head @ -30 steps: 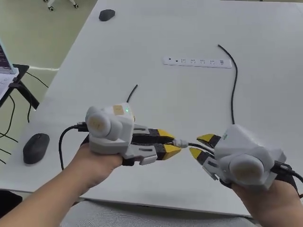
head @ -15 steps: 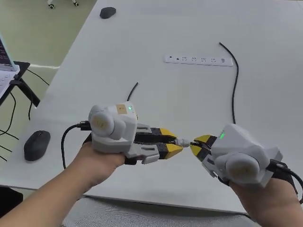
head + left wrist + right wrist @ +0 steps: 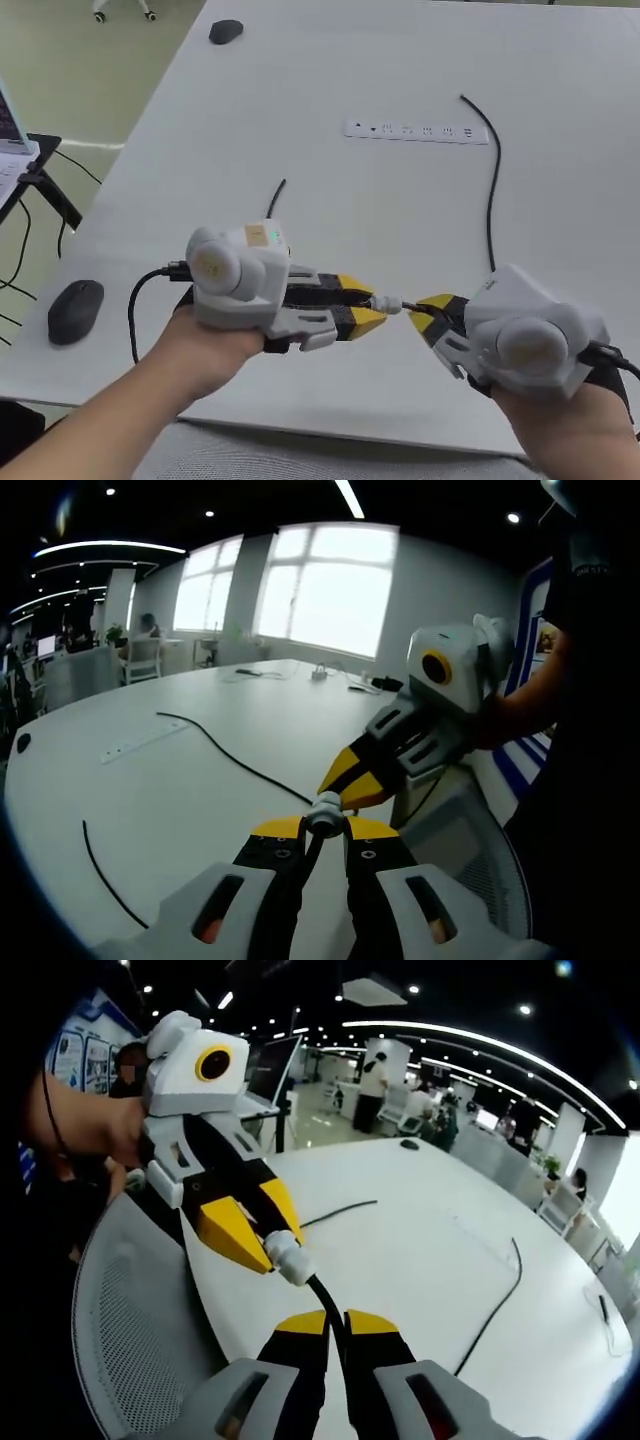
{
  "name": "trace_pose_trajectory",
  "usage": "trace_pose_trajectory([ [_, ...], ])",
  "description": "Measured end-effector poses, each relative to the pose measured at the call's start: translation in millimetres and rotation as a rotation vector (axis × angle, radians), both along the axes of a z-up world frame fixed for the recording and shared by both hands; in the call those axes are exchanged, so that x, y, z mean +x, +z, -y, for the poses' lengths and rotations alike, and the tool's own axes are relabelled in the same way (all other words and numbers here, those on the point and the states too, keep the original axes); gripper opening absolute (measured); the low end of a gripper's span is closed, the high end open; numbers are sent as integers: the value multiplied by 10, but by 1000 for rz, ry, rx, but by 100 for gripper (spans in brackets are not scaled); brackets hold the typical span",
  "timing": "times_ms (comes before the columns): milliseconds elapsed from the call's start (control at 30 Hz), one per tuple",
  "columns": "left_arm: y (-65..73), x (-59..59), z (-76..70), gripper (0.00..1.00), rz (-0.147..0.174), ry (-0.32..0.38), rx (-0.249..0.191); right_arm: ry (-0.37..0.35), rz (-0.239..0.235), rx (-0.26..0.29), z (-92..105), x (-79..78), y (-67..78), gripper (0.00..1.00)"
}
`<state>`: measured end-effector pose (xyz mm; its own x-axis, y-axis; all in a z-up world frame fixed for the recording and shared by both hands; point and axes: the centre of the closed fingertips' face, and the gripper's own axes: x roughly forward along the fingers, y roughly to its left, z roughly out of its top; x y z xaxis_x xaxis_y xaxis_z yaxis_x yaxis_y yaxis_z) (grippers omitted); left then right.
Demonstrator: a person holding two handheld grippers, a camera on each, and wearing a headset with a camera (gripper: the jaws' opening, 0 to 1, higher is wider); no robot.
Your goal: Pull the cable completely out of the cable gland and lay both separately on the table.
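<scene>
Your left gripper is clenched on the white cable gland, which sits right between its yellow jaw tips, and your right gripper is clamped on the black cable just beside the point where it leaves the gland. The two sets of tips face each other, close together but not touching. You hold both parts in the air over the near edge of the white table, not resting on it. The long axis of the gland and cable runs left to right across the scene, with the gland's open end pointing right toward your right gripper and the cable running straight out of it that way. The cable sits in the gland, so the gland holds the cable's end, and only a short black stretch shows between the two grippers. In the right gripper view the cable passes down between that gripper's own jaws. On the table beyond your hands lie a white power strip, far and to the right, a long black cord curving toward you from its right end, and a short black cord piece nearer the middle. A dark mouse rests at the near left edge, and another lies at the far left.
</scene>
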<state>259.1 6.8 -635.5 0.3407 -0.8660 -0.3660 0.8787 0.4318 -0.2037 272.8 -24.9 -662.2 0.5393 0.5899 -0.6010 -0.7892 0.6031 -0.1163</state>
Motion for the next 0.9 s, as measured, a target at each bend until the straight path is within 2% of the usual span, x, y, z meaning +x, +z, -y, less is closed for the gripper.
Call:
trace_pose_trajectory([
  [100,30,7,-8,15,1,9,-13,-32,-4,37,29,19,8,0],
  [133,28,0,-10,15,-7,8,-13,-36,-38,49,26,-6,-29,0],
  [333,20,-24,-18,15,-2,8,-7,-72,-52,54,112,25,-116,0],
  [700,49,-59,-48,15,-11,18,-32,-195,-147,98,406,74,-367,0],
  [800,50,-63,-53,15,-9,21,-33,-245,-194,118,494,63,-465,0],
  [900,44,-70,-52,15,-8,23,-32,-274,-215,123,556,50,-547,0],
])
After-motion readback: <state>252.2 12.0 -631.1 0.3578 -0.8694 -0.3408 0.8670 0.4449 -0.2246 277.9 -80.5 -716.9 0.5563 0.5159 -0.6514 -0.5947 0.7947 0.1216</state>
